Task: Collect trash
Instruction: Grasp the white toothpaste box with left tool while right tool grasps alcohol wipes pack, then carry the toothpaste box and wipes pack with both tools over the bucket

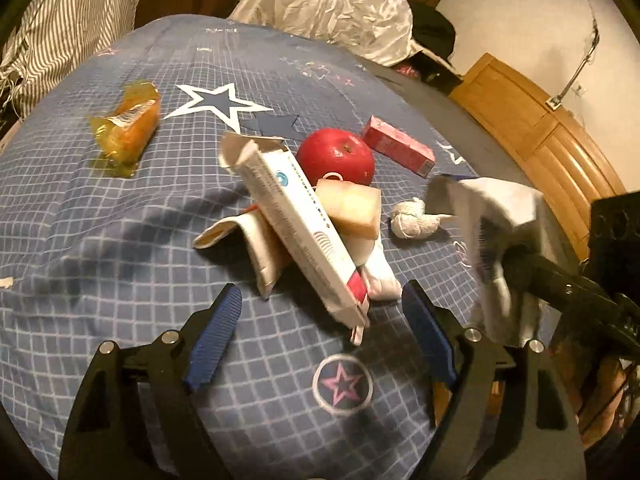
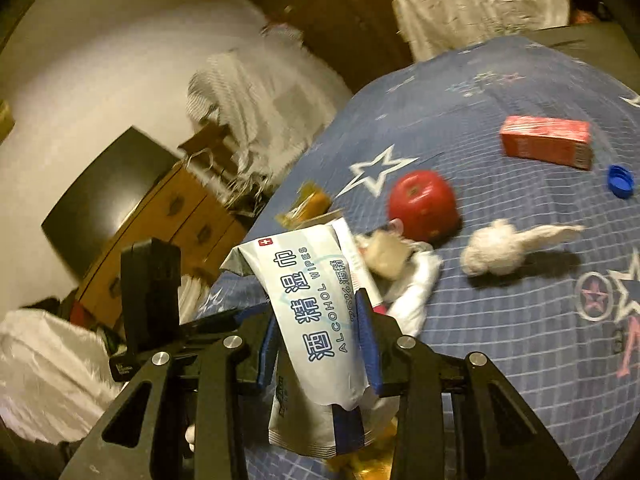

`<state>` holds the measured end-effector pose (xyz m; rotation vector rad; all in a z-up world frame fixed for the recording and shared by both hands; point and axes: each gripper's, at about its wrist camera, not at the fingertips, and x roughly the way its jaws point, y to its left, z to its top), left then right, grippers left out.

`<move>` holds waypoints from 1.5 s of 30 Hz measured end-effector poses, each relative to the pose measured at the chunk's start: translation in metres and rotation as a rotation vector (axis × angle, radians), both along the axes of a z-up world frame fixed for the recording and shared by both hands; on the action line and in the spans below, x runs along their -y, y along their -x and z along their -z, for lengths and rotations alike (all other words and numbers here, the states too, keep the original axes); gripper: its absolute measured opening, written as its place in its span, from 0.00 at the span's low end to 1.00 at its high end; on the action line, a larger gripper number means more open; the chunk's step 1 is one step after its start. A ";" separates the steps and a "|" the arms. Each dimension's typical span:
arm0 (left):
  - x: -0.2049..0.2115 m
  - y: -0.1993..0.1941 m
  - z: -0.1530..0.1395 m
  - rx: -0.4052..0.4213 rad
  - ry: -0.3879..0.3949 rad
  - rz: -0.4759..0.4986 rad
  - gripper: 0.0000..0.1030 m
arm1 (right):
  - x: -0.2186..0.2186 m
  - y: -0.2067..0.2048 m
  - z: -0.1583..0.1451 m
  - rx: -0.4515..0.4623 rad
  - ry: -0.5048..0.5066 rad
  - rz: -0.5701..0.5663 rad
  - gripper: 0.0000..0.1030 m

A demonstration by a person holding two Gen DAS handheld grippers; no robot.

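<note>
Litter lies on a blue star-print bedspread [image 1: 120, 264]. A long white toothpaste box [image 1: 296, 216] leans over a folded white wrapper [image 1: 248, 240] and a beige block [image 1: 352, 208]. My left gripper [image 1: 320, 292] is open, and the box's near end lies between its blue pads without touching them. My right gripper [image 2: 320, 320] is shut on a white alcohol wipes packet [image 2: 304, 292]. The left wrist view shows that packet [image 1: 500, 232] hanging at the right. Also on the spread are a crumpled tissue [image 1: 412, 216], an orange wrapper [image 1: 128, 128] and a blue bottle cap [image 2: 620, 180].
A red apple [image 1: 336, 156] and a pink-red carton [image 1: 398, 144] sit behind the pile. A crinkled white plastic bag [image 1: 328, 4] stands past the bed's far edge. A wooden cabinet [image 1: 532, 128] runs along the right, and striped cloth [image 1: 68, 28] hangs at the far left.
</note>
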<state>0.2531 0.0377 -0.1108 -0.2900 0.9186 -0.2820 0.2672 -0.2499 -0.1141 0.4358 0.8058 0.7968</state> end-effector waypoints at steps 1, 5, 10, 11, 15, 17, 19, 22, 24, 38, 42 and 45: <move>0.002 -0.004 0.001 -0.004 0.005 -0.001 0.76 | 0.004 -0.002 0.002 -0.002 0.005 0.012 0.36; 0.010 -0.021 0.006 -0.037 0.008 -0.024 0.56 | 0.017 -0.004 0.009 -0.015 0.007 0.054 0.36; 0.021 -0.035 0.016 -0.062 -0.006 -0.059 0.38 | 0.010 -0.004 0.012 0.003 0.030 0.063 0.36; 0.022 -0.037 0.019 -0.064 -0.012 -0.070 0.29 | 0.009 -0.003 0.012 0.009 0.037 0.067 0.36; 0.021 -0.033 0.019 -0.031 -0.027 -0.087 0.17 | 0.005 0.005 0.009 0.052 0.085 0.109 0.36; 0.023 -0.025 0.013 -0.005 -0.045 -0.084 0.15 | 0.005 0.009 0.006 0.073 0.099 0.132 0.36; 0.019 -0.014 0.006 0.017 -0.055 -0.084 0.15 | 0.005 0.016 0.002 0.096 0.108 0.155 0.36; 0.009 0.005 -0.004 0.040 -0.059 -0.095 0.15 | 0.003 0.027 -0.006 0.138 0.127 0.178 0.36; 0.004 0.018 -0.009 0.050 -0.067 -0.106 0.15 | 0.001 0.034 -0.011 0.160 0.137 0.190 0.36; 0.011 0.102 -0.077 0.266 -0.182 -0.196 0.15 | -0.026 0.103 -0.064 0.422 0.302 0.330 0.36; 0.012 0.116 -0.092 0.321 -0.205 -0.228 0.15 | -0.027 0.127 -0.081 0.506 0.347 0.390 0.36; 0.016 0.124 -0.101 0.355 -0.225 -0.241 0.15 | -0.027 0.145 -0.093 0.569 0.380 0.430 0.36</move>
